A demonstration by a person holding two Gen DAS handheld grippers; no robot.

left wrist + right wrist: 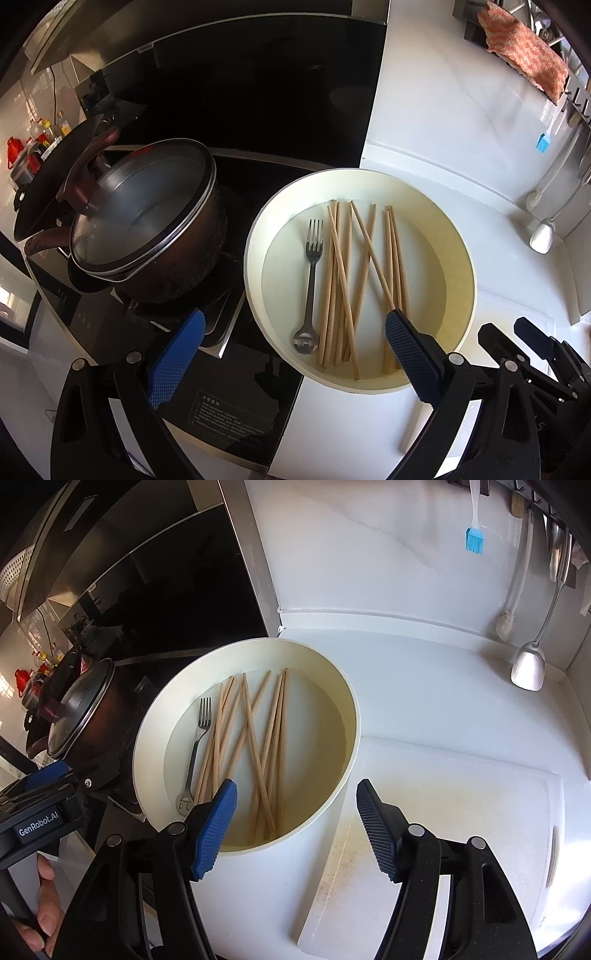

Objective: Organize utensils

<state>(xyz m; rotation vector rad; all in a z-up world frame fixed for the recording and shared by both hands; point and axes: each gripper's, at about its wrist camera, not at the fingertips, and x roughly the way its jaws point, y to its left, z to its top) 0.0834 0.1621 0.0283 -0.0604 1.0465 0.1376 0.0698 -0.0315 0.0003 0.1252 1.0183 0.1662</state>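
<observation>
Hovering nearest, with both claws spread apart and clamping nothing: left claw hanging over the near rim of the basin, one finger above the stove edge and the other above the chopstick ends; right claw hanging straddling the basin's near wall, one finger over the chopsticks, the other over the cutting board.

Lying flat on the basin floor: wooden chopsticks, crossing one another in a loose heap, and just beside them on the stove side a metal fork, tines pointing away, apart from the heap or barely touching it.

Judging the step: fitting either sorting about to happen or utensils already gathered in one vessel; not settling which from this alone.

Handling well, if picking: approaching a single stick near its end where lying clear of the crossings; closing across its thin width, low against the floor; lifting slowly to avoid dragging neighbours; gripping the fork by its flattened handle end, since slick metal being likely to slip.

Sitting beyond: lidded pot on the black stove; hanging on the far wall a blue brush and a metal spatula.

Reading: "GenRobot.AI" on the left gripper body; a printed notice on the stove glass, too small to make out.
</observation>
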